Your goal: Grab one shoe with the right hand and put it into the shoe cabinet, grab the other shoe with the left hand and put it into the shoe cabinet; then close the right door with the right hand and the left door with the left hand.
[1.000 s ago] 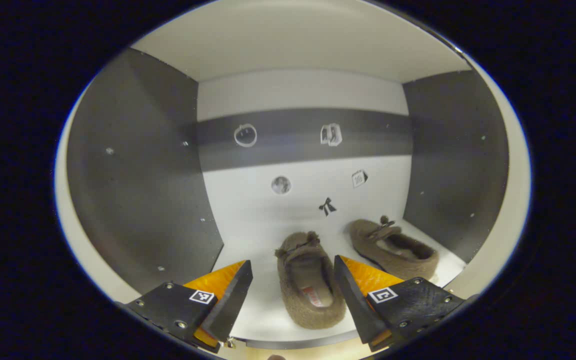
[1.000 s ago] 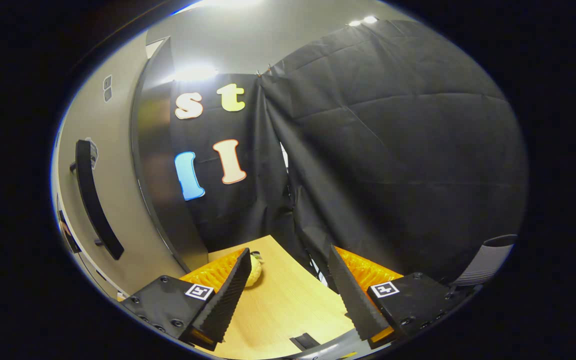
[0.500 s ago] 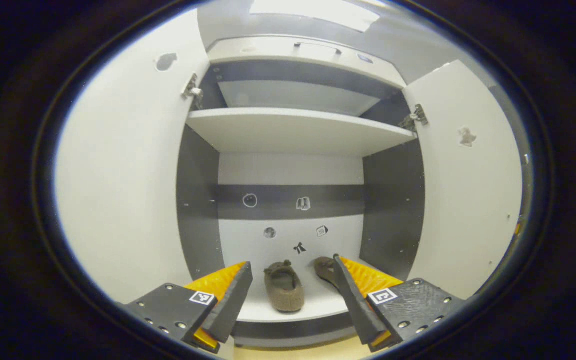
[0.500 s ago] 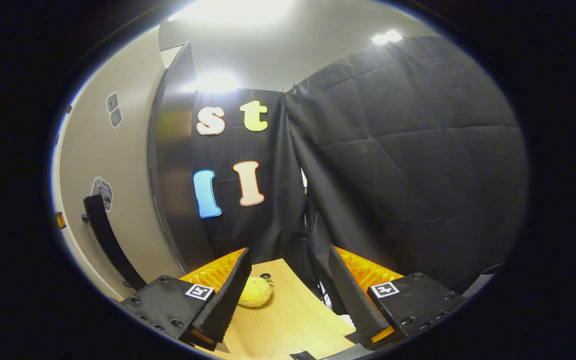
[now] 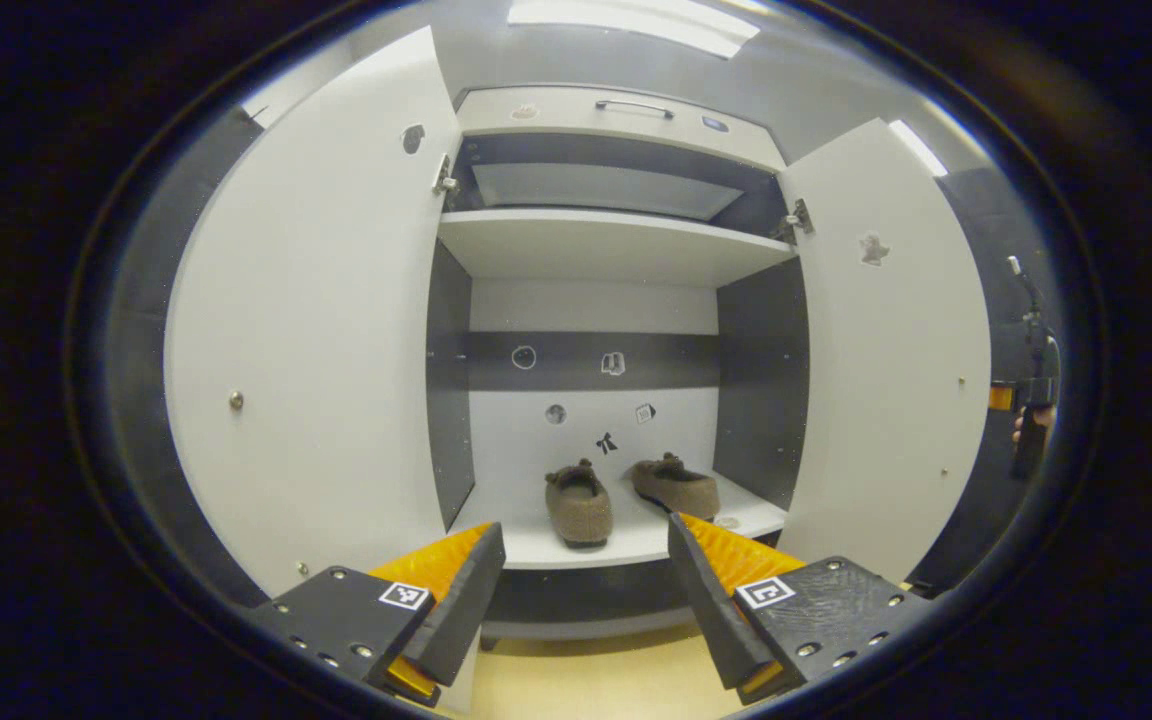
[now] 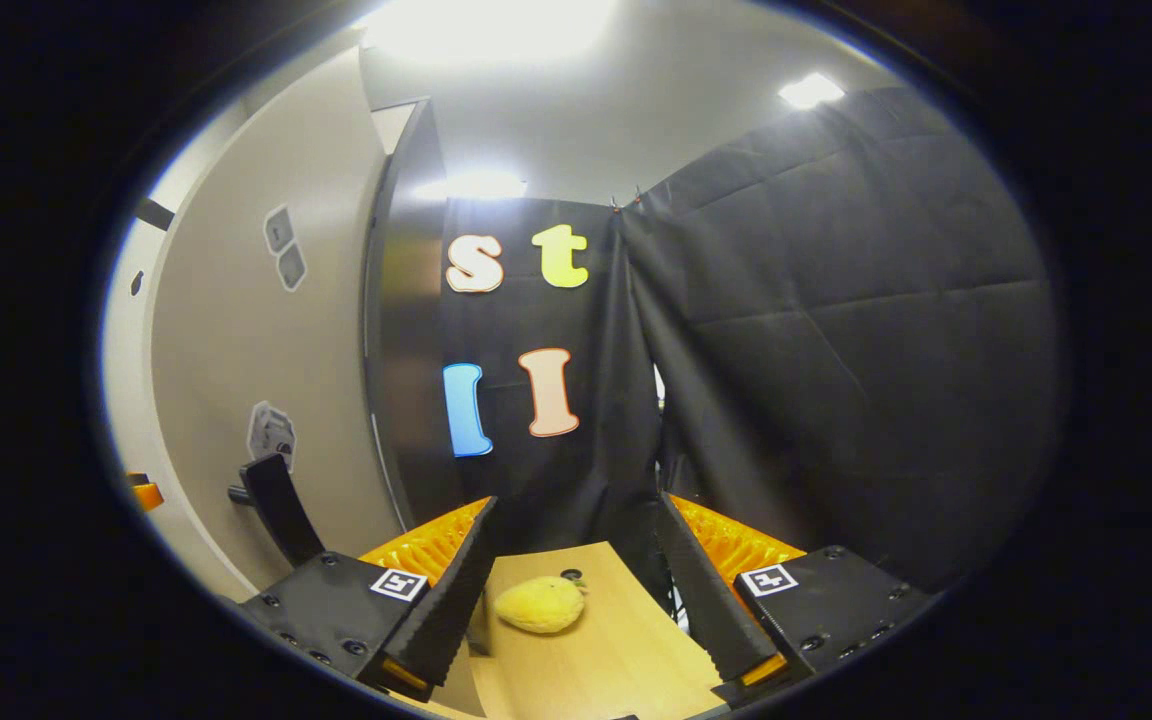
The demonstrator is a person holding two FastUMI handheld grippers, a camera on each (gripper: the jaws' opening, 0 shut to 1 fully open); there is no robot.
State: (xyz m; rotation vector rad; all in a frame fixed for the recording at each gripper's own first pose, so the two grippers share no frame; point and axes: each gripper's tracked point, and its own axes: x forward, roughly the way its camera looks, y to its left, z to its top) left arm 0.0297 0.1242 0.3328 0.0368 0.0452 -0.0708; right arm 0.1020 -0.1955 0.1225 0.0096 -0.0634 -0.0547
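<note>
1. The left gripper (image 5: 576,590) has pulled back farther from the white shoe cabinet (image 5: 616,245); its jaws are apart, holding nothing.
2. Both fuzzy brown shoes (image 5: 579,503) sit on the bottom shelf.
3. The right gripper (image 6: 576,590) has its jaws apart too, beside the open right door (image 6: 236,330).

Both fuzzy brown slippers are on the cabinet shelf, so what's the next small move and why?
Probably swing the right gripper, open and empty, toward the open white right door to push it shut: both fuzzy brown slippers already sit inside, and both doors stand open.
</note>
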